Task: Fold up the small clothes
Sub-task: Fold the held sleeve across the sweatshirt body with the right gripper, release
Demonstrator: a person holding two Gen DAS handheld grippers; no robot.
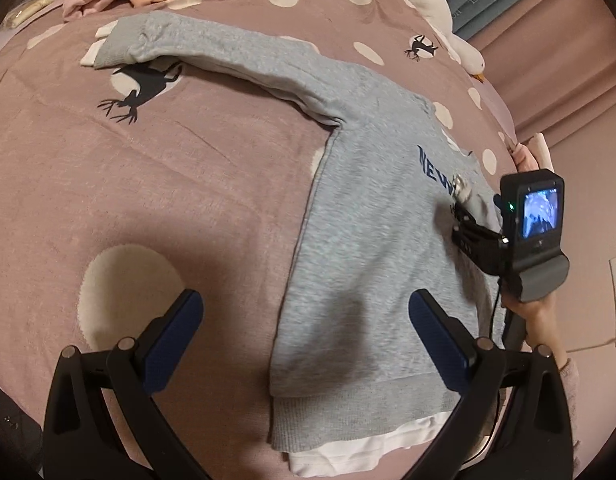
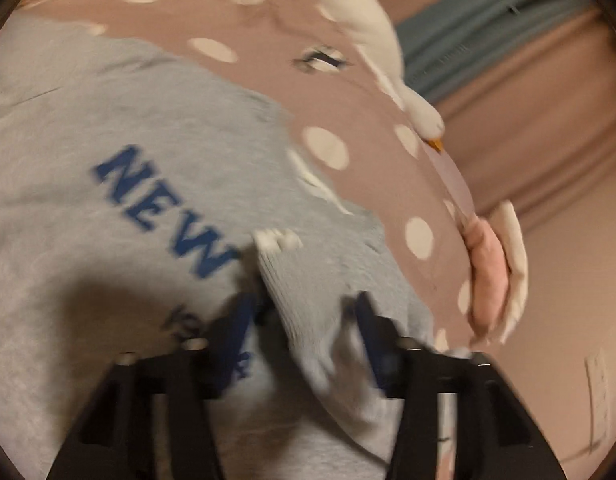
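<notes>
Sweater [image 1: 371, 240] flat, right tool [image 2: 304, 320] parted over cuff [image 2: 296, 292]

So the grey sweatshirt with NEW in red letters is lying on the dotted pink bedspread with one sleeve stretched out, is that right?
Not quite: the letters on the grey sweatshirt are blue, not red, as the right wrist view shows most clearly. The rest holds: it lies on the dotted pink bedspread with one sleeve stretched out.
</notes>
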